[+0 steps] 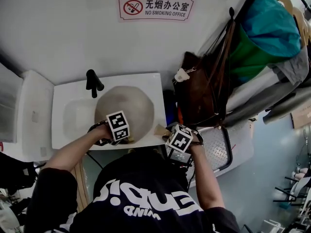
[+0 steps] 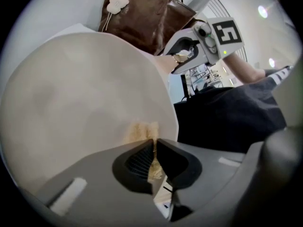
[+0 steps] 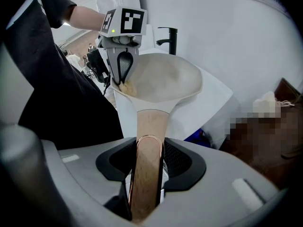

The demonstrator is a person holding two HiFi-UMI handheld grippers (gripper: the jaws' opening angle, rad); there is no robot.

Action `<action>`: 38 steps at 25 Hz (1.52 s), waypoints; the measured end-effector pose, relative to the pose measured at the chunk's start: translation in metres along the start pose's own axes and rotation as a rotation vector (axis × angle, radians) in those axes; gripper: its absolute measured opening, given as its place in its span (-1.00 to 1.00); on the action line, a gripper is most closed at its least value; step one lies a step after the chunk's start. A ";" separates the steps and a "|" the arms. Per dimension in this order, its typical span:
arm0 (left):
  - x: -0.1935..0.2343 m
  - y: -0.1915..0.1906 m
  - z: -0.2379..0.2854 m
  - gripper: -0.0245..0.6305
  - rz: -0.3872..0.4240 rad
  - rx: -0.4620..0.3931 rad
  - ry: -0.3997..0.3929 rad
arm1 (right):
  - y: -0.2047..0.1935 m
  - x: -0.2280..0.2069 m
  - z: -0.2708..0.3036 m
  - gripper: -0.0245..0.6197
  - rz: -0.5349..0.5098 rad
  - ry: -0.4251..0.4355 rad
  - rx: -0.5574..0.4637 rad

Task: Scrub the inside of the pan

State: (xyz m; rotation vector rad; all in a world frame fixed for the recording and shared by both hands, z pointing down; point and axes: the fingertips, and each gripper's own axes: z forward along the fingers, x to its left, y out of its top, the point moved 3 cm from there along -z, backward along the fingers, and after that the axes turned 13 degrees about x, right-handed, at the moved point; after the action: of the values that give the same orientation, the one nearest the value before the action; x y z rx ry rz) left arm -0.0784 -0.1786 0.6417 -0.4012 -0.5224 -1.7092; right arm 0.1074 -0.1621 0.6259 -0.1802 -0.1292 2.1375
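Note:
A beige pan [image 1: 124, 106] lies tilted over the white sink [image 1: 65, 110]. Its wooden handle [image 3: 149, 141] runs between the jaws of my right gripper [image 3: 149, 150], which is shut on it; that gripper [image 1: 180, 139] sits at the sink's right front corner. My left gripper [image 2: 155, 143] is shut on a small tan scrub pad [image 2: 142, 132], which rests against the pan's inside [image 2: 85, 103] close to the near rim. In the right gripper view the left gripper [image 3: 124, 65] points down onto the pad [image 3: 127, 86] at the pan's left edge.
A black faucet [image 1: 93, 81] stands behind the pan. A brown bag [image 1: 199, 91] and hanging clothes [image 1: 272, 38] crowd the right side of the sink. A metal tread plate [image 1: 218, 149] lies low on the right. The wall carries a no-smoking sign [image 1: 155, 7].

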 end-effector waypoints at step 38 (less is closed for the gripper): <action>0.073 0.127 -0.040 -0.86 -0.063 -0.688 0.319 | -0.001 0.004 -0.003 -0.39 0.014 0.018 0.018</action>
State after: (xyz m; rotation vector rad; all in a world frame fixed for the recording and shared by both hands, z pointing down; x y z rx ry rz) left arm 0.0328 -0.2806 0.6627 -0.5846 0.3067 -1.9394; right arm 0.1062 -0.1580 0.6223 -0.1904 -0.0990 2.1498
